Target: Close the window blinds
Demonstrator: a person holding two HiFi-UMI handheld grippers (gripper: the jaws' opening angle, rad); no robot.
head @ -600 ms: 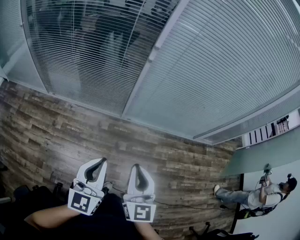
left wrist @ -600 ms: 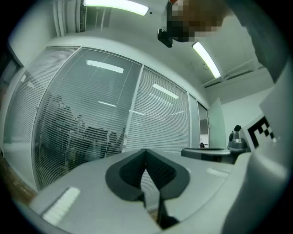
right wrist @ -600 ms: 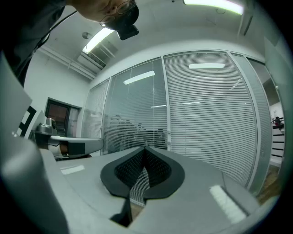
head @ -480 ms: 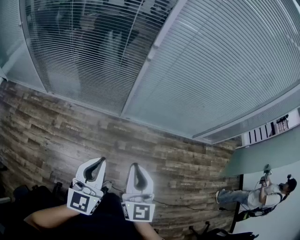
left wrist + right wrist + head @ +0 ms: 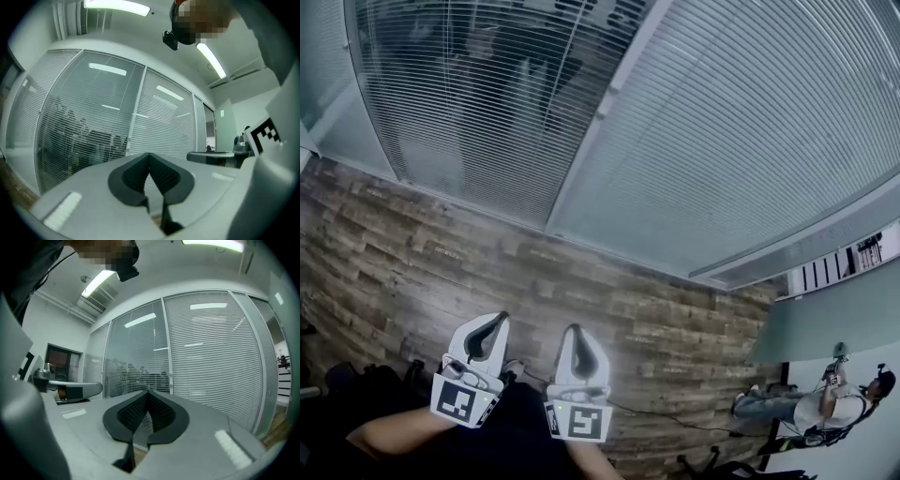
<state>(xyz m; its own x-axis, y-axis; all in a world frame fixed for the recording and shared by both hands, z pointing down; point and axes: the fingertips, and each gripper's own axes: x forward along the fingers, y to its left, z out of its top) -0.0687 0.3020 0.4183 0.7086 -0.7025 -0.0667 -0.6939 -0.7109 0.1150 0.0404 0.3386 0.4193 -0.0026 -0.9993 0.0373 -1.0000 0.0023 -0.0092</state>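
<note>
Glass wall panels with horizontal blinds fill the top of the head view. The left panel's blinds (image 5: 478, 103) have slats turned open, so dark shapes show through. The right panel's blinds (image 5: 741, 141) look closed and pale. A white mullion (image 5: 600, 117) divides them. My left gripper (image 5: 499, 319) and right gripper (image 5: 574, 328) hang low over the floor, well short of the blinds, both shut with nothing held. In the left gripper view the see-through blinds (image 5: 89, 136) lie ahead; the right gripper view shows the closed blinds (image 5: 211, 366).
Wood-plank floor (image 5: 412, 262) runs between me and the glass wall. A person (image 5: 825, 403) sits or crouches at the lower right near a pale wall. A dark cable (image 5: 675, 420) lies on the floor by my grippers.
The view has shifted slightly; both grippers stay low and shut, the left one drifting a little left. The person at the lower right sits lower in the frame.
</note>
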